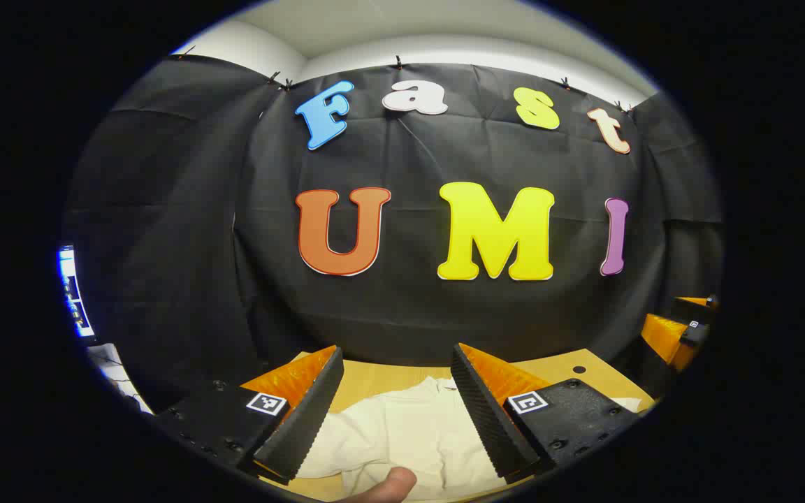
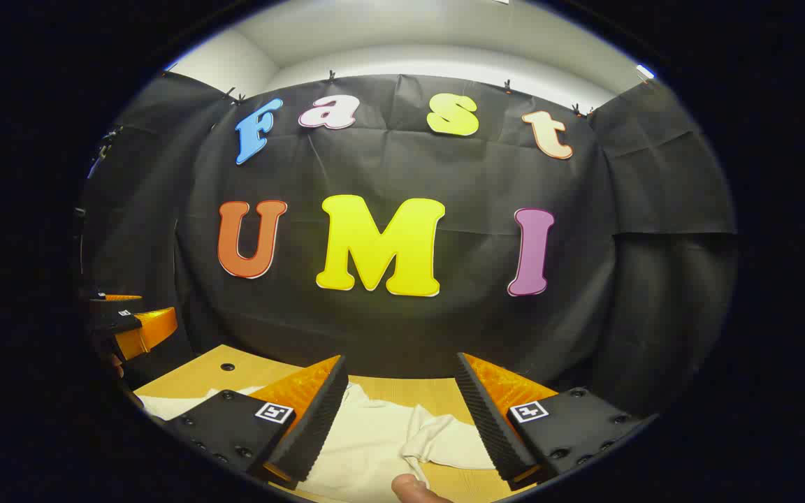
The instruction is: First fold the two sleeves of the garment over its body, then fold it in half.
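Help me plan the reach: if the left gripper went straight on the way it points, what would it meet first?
Probably the black cloth wall. The left gripper is open, held above the garment and table; depth is unclear.

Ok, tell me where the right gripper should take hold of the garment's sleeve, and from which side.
Judging from the right gripper view, grip the bunched sleeve at its free outer end, coming down from above. The sleeve lies crumpled on the wooden table, spread out from the garment, so its raised folds give the fingers something to pinch. The right gripper is open above it, holding nothing.
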Motion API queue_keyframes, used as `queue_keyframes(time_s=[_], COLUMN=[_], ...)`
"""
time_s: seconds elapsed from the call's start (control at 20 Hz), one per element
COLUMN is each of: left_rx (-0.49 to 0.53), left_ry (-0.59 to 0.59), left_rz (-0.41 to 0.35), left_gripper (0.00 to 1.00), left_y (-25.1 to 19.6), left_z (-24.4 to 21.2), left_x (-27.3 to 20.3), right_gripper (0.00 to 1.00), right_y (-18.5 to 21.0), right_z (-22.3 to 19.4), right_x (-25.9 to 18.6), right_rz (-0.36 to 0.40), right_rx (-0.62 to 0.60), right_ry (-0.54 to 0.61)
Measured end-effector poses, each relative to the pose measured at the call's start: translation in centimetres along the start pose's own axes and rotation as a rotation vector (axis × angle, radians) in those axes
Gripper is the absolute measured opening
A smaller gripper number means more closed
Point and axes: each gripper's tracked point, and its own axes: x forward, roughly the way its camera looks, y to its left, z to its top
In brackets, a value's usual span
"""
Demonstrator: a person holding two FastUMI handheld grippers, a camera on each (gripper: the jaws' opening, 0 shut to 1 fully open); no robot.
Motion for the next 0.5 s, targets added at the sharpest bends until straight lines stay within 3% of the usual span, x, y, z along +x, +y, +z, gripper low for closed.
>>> queue_keyframes(time_s=[0.5], left_rx=[0.015], left_ry=[-0.007], left_rz=[-0.014], left_gripper=[0.99], left_y=[-0.8], left_z=[0.1], left_x=[0.1], right_gripper=[0.96], right_y=[1.2], right_z=[-0.4], right_x=[0.7], right_rz=[0.052], right_rx=[-0.012], right_ry=[0.003])
